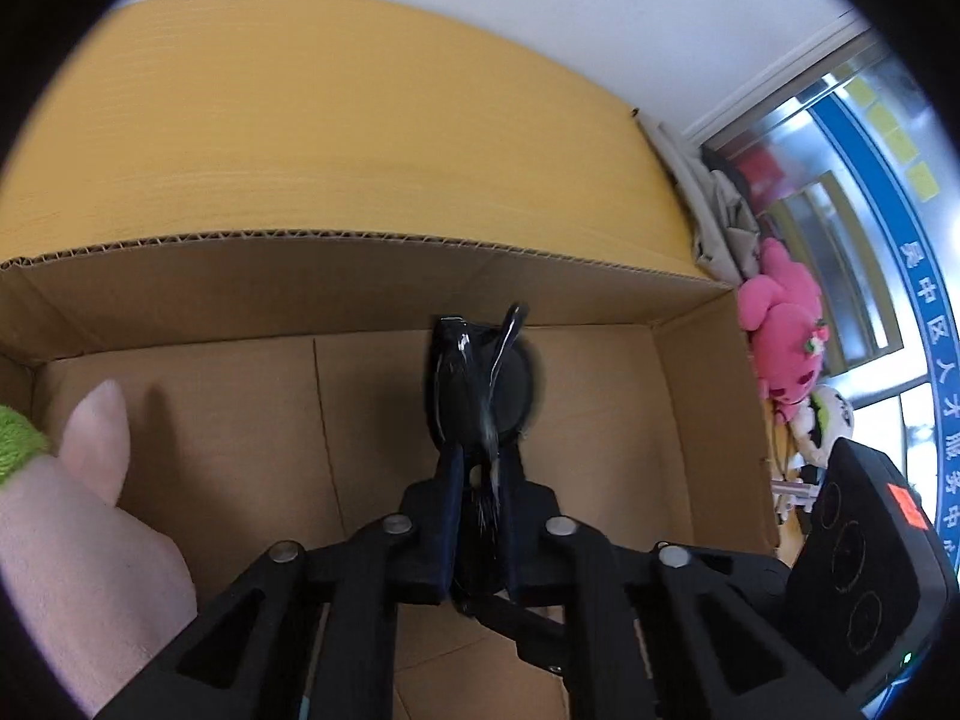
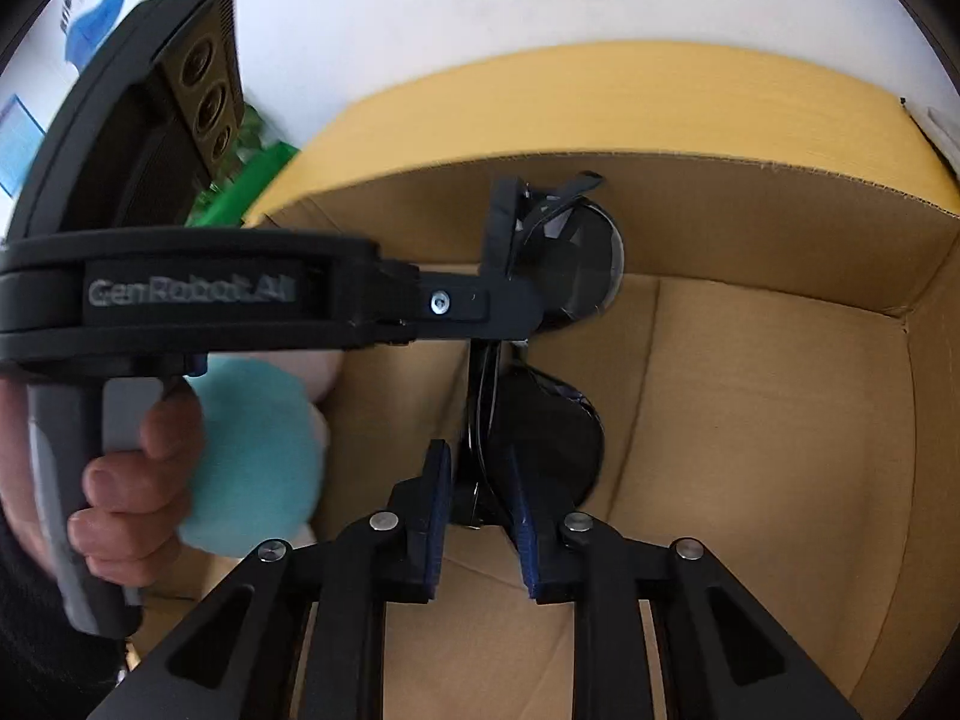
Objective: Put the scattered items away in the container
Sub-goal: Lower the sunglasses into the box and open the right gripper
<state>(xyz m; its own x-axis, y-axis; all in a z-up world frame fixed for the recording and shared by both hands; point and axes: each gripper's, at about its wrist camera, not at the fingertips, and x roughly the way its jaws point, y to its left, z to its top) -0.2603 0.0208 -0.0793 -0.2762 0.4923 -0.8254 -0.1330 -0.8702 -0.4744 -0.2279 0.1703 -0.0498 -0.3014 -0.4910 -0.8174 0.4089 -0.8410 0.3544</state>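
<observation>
Left wrist view: left gripper pinches black sunglasses over the cardboard box. Right gripper pinches the same sunglasses, pink plush at left.

Both grippers point steeply down into the cardboard box. The left gripper has its jaws pinched nearly together on a pair of black sunglasses, above the box floor. The right gripper clamps the same sunglasses lower down. A bare hand wraps the left gripper's grey handle at the box's left side.
</observation>
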